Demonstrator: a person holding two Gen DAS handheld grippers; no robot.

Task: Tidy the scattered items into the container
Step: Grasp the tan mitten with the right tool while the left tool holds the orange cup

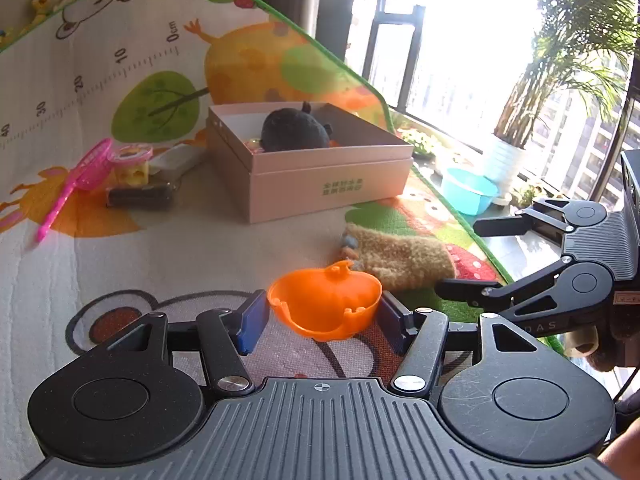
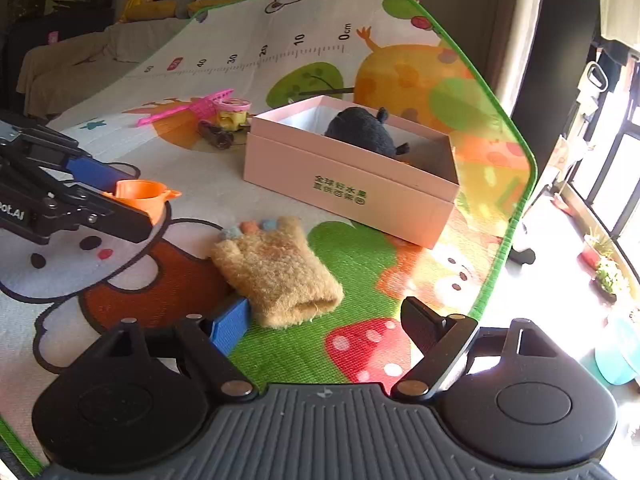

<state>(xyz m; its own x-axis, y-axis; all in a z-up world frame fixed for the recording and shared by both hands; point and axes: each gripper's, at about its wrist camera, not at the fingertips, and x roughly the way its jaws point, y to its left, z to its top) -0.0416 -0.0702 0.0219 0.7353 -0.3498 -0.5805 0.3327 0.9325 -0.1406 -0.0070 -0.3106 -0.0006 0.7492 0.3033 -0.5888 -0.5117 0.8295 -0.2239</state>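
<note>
Container: pink cardboard box (image 1: 320, 184) with no lid, sitting on the play mat (image 1: 160, 248) toward its far edge; a dark plush toy (image 1: 296, 128) already lies inside.
Left gripper: left gripper (image 1: 324, 316) is closed around an orange plastic cup (image 1: 324, 304), pads pressing its two sides; the cup appears lifted clear of the mat.
Right gripper: right gripper (image 2: 320, 328) has its jaws spread wide and holds nothing; it hovers low, just short of a tan fuzzy glove (image 2: 276, 272).
Step in hand: judged as carrying the orange cup toward the box while the right side lines up on the glove.
Next move: the left needs to travel forward over the box's near wall and let go above the free floor beside the plush; the right needs to drop around the glove's cuff and close.
Still scattered: pink toy racket (image 1: 68, 188), small yellow tub with a pink lid (image 1: 132, 164) and a dark roll (image 1: 140, 196), grouped left of the box.
Hidden or unclear: most of the box floor sits behind its near wall; small colourful bits by the plush cannot be identified; a white packet behind the tub is partly covered; window glare washes out the mat's right edge.
</note>
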